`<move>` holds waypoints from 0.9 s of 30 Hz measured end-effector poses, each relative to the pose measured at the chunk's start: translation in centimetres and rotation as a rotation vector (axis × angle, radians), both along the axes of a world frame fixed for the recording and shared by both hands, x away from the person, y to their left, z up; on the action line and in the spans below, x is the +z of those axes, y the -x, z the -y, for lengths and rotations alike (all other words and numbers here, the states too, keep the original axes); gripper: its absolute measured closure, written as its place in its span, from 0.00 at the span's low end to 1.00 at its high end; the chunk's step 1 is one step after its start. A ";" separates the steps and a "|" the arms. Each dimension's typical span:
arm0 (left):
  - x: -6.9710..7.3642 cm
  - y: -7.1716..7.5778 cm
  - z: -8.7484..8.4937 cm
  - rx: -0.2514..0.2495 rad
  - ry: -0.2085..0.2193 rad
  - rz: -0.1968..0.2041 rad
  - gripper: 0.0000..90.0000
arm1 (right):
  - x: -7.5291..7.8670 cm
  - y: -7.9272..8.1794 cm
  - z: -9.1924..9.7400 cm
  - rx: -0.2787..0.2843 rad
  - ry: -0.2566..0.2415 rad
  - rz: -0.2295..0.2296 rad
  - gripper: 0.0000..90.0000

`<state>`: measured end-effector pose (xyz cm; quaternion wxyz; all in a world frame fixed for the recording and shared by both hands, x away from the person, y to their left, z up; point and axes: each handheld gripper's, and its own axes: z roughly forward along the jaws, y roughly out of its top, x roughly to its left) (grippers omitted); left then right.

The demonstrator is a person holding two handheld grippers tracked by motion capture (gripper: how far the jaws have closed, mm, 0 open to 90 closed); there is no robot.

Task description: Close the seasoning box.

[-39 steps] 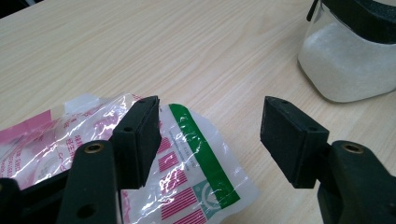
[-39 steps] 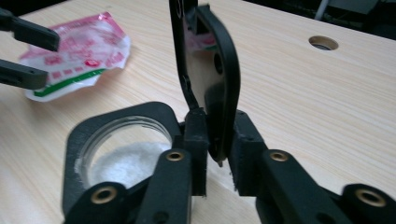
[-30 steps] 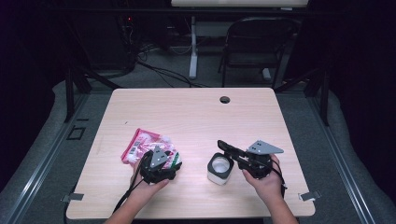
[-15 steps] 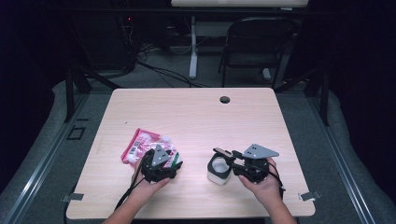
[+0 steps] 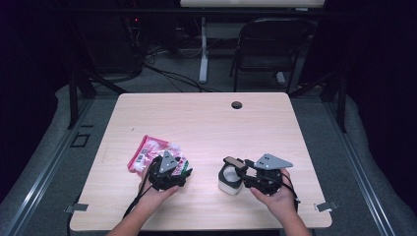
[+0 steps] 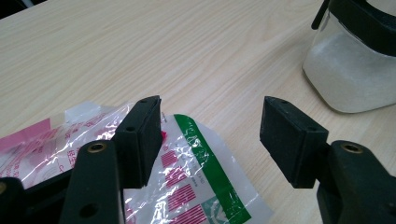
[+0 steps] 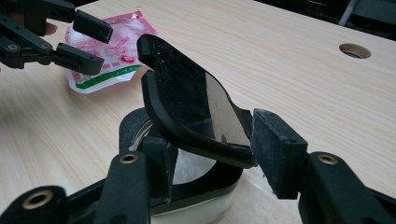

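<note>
Near the table's (image 5: 206,118) six o'clock edge, on pale wood-grain laminate, a squat white jar (image 5: 230,180) with frosted, rounded walls and a black rim stands with its hinged black lid (image 7: 191,107) flipped up. The right gripper (image 5: 244,173) has just been opening; its matte rubber pads flank the glossy lid's lower edge. At nine o'clock of the jar, the left gripper (image 5: 181,175) hangs spread over a crinkly pink, white and green plastic pouch (image 5: 150,152).
</note>
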<state>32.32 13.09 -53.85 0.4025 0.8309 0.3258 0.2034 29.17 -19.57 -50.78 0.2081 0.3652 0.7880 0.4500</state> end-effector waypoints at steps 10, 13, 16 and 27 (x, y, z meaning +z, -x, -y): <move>0.0 -0.1 -0.1 0.005 0.006 0.002 0.43 | 0.1 0.1 -0.1 0.016 0.000 0.000 0.54; 0.0 -0.1 -0.2 0.006 0.009 0.001 0.43 | 0.0 0.1 -0.1 0.022 -0.003 0.000 0.53; 0.0 -0.2 -0.2 0.007 0.011 0.001 0.43 | 0.0 0.2 -0.1 0.027 0.002 0.002 0.51; 0.1 -0.4 0.0 0.002 0.014 0.001 0.43 | 0.2 0.7 -0.4 0.040 0.023 0.012 0.49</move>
